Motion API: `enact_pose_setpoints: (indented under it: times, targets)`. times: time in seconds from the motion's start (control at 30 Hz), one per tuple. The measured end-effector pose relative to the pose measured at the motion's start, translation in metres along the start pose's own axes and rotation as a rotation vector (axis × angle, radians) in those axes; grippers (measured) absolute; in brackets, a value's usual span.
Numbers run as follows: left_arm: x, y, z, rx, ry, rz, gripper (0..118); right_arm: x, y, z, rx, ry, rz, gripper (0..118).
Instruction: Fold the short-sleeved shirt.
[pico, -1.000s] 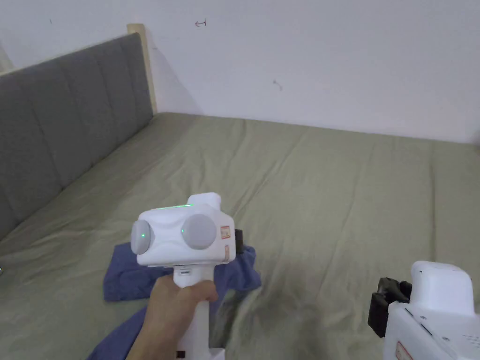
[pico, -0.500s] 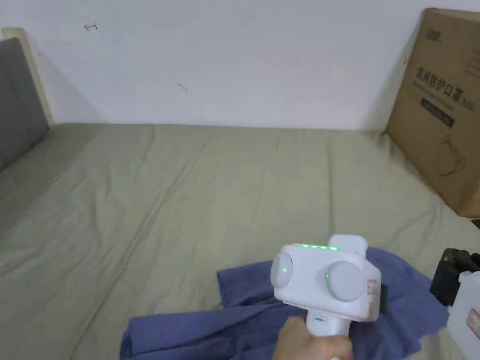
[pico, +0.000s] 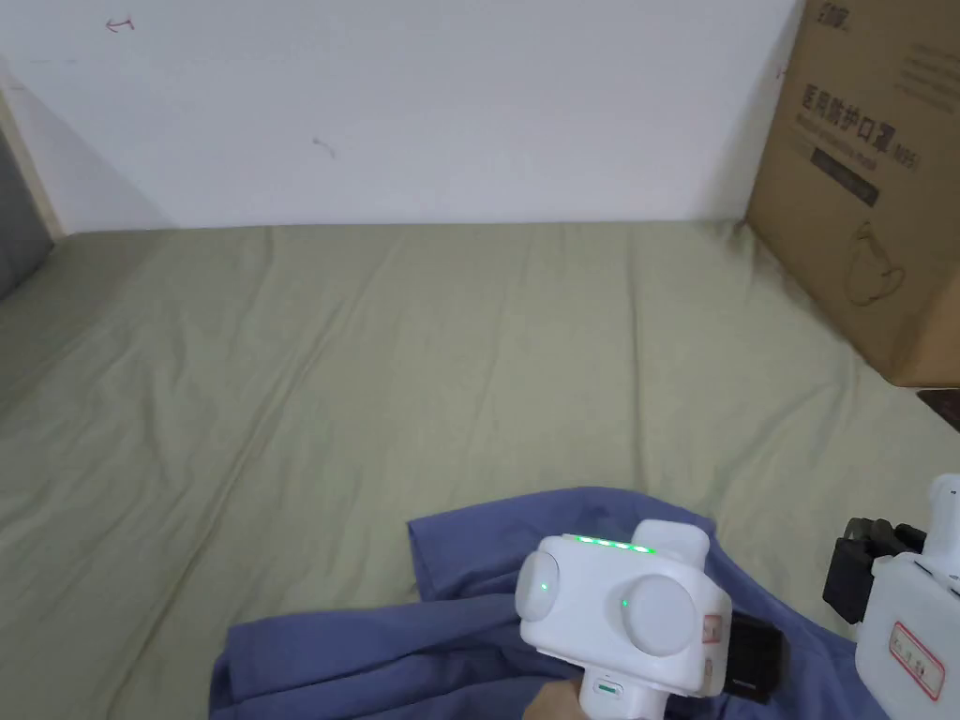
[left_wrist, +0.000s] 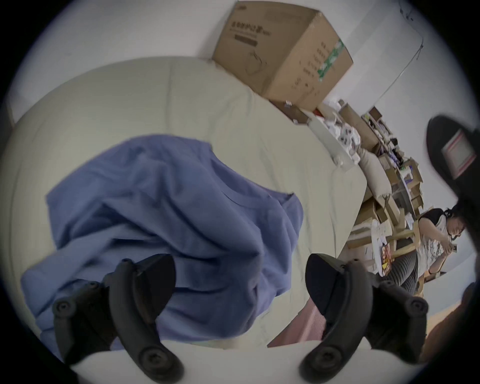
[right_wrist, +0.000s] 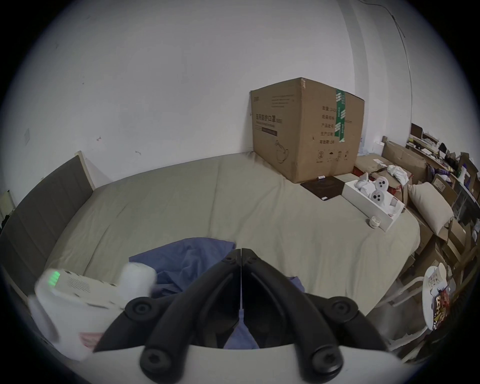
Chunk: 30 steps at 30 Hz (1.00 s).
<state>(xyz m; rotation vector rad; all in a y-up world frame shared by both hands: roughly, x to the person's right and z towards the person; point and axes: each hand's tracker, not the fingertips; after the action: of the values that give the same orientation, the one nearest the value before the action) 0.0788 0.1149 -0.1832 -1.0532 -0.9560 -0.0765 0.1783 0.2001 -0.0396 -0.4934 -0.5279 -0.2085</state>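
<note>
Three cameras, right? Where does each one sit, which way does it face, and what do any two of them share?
Head view: on the person's head, looking down across the olive-green bed sheet at the crumpled blue short-sleeved shirt; the left gripper and right gripper show.
Left gripper view: rides the left gripper, close above the shirt; its open black fingers frame it.
Right gripper view: rides the right gripper, facing the white wall; its fingers meet.
Shared: all see the shirt and the big brown cardboard box.

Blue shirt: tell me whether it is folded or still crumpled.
Crumpled, not folded. The blue shirt lies bunched in loose ridges on the bed sheet, with uneven edges. The left gripper hangs open over it.
</note>
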Motion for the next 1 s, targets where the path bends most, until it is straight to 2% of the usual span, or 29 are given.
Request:
enact_pose_setpoints:
  times: [0.03,0.07,0.1,0.13,0.3,0.4,0.47,0.5,0.53,0.57,0.6,0.7,0.8,0.9,0.97,1.0]
  targets:
    - [-0.007,0.0,0.012,0.032,0.01,0.015,86,-0.003,0.0,0.001,0.004,0.008,0.006,1]
    - [-0.019,-0.003,0.025,0.066,0.032,0.033,59,-0.008,0.0,0.001,0.004,0.019,0.015,1]
    - [-0.031,-0.008,0.035,0.076,0.065,0.057,26,-0.013,-0.001,0.001,0.001,0.032,0.026,1]
    - [-0.042,-0.013,0.041,0.081,0.095,0.082,2,-0.017,-0.003,0.001,-0.001,0.041,0.032,1]
    - [-0.115,-0.06,0.068,0.095,0.199,0.288,0,-0.045,-0.013,-0.002,-0.037,0.102,0.07,1]
    - [-0.147,-0.073,0.088,0.096,0.242,0.363,0,-0.059,-0.019,-0.007,-0.055,0.127,0.091,1]
    - [-0.169,-0.075,0.112,0.183,0.287,0.391,3,-0.069,-0.022,-0.012,-0.075,0.138,0.1,1]
    - [-0.181,-0.075,0.123,0.211,0.323,0.389,19,-0.073,-0.023,-0.015,-0.083,0.143,0.108,1]
    - [-0.192,-0.073,0.132,0.218,0.34,0.386,57,-0.076,-0.025,-0.016,-0.091,0.141,0.119,1]
    - [-0.209,-0.072,0.138,0.183,0.4,0.396,79,-0.08,-0.026,-0.018,-0.099,0.139,0.138,1]
    - [-0.226,-0.071,0.14,0.15,0.435,0.42,88,-0.082,-0.028,-0.02,-0.103,0.14,0.151,1]
    - [-0.272,-0.07,0.138,0.119,0.498,0.523,86,-0.085,-0.034,-0.026,-0.13,0.144,0.158,1]
    - [-0.312,-0.068,0.111,-0.004,0.405,0.614,86,-0.088,-0.04,-0.035,-0.168,0.146,0.156,1]
    - [-0.32,-0.072,0.095,-0.013,0.424,0.643,82,-0.09,-0.044,-0.041,-0.21,0.144,0.21,1]
    - [-0.311,-0.071,0.095,-0.008,0.482,0.625,67,-0.092,-0.048,-0.044,-0.217,0.133,0.246,1]
    - [-0.309,-0.07,0.097,-0.012,0.522,0.6,55,-0.093,-0.049,-0.046,-0.221,0.127,0.25,1]
